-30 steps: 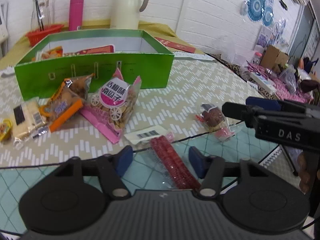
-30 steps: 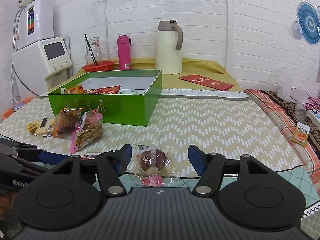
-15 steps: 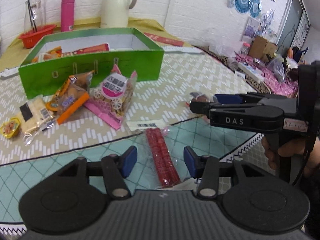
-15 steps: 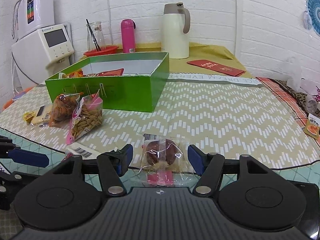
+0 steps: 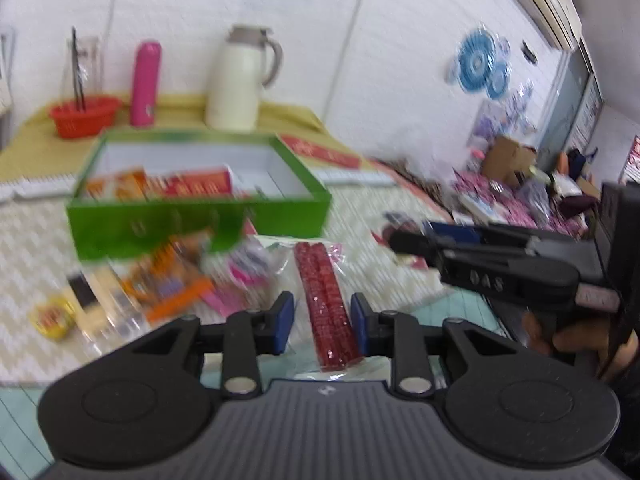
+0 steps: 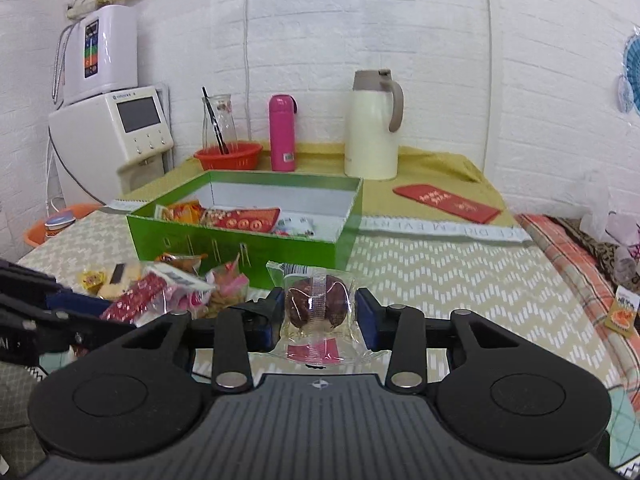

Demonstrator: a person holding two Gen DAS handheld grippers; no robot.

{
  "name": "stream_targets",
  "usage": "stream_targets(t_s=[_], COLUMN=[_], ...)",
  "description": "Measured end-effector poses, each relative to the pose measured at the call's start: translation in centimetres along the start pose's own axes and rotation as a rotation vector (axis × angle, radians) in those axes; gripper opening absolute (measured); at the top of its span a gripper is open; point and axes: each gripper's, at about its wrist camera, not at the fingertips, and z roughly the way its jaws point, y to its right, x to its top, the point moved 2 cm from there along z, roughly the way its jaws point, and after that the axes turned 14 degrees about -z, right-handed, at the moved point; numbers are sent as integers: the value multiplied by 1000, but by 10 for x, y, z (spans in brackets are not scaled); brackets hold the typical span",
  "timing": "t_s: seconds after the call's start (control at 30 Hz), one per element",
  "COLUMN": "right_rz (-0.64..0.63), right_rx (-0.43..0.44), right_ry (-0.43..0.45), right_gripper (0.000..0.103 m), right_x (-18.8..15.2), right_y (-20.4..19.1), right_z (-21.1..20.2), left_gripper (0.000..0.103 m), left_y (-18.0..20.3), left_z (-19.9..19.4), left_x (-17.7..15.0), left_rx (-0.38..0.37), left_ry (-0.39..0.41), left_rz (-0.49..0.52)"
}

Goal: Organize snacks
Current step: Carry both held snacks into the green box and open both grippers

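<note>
The left tongs (image 5: 322,322) are seen closing with a long red snack pack in clear wrap (image 5: 326,304) between the blue pads; the pack is lifted off the counter, whereas a second ago it lay flat on the teal cloth between wider jaws. Whether the pads press the red roll itself or only its wrap cannot be told from the blurred view. The right tongs (image 6: 316,318) are likewise closing on a wrapped brown cake (image 6: 316,308), whose clear wrapper is touched by both pads and which is carried above the counter; a second ago it rested on the cloth and the jaws stood at their widest. In the left view the right tongs (image 5: 420,240) are seen to the right, held by a hand (image 5: 576,336).

Just beyond, loose snack packets (image 5: 168,280) are scattered on the chevron-patterned counter (image 6: 460,280) in front of the green box (image 6: 248,240), which appears lower in both views than before. Several packets are lying inside the box at its left end. Behind it, on a yellow cloth, a red basket (image 6: 228,156), a pink bottle (image 6: 282,132), a cream jug (image 6: 374,124) and a red envelope (image 6: 446,202) are set. A white brick wall closes the room, with a water dispenser (image 6: 112,128) at the left.
</note>
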Motion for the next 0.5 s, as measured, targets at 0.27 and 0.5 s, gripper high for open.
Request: stream_targets(t_s=[0.27, 0.5], right_rz=[-56, -33], right_rx=[0, -17], right_ry=[72, 51], right_gripper=[67, 67], right_x=[44, 60], right_y=[-3, 5], right_z=[35, 83], left_gripper=[28, 28], left_y=[-17, -35], left_z=[10, 51], left_x=[77, 124], left_rx=[43, 85], left_ry=[127, 140], left_rz=[-45, -58])
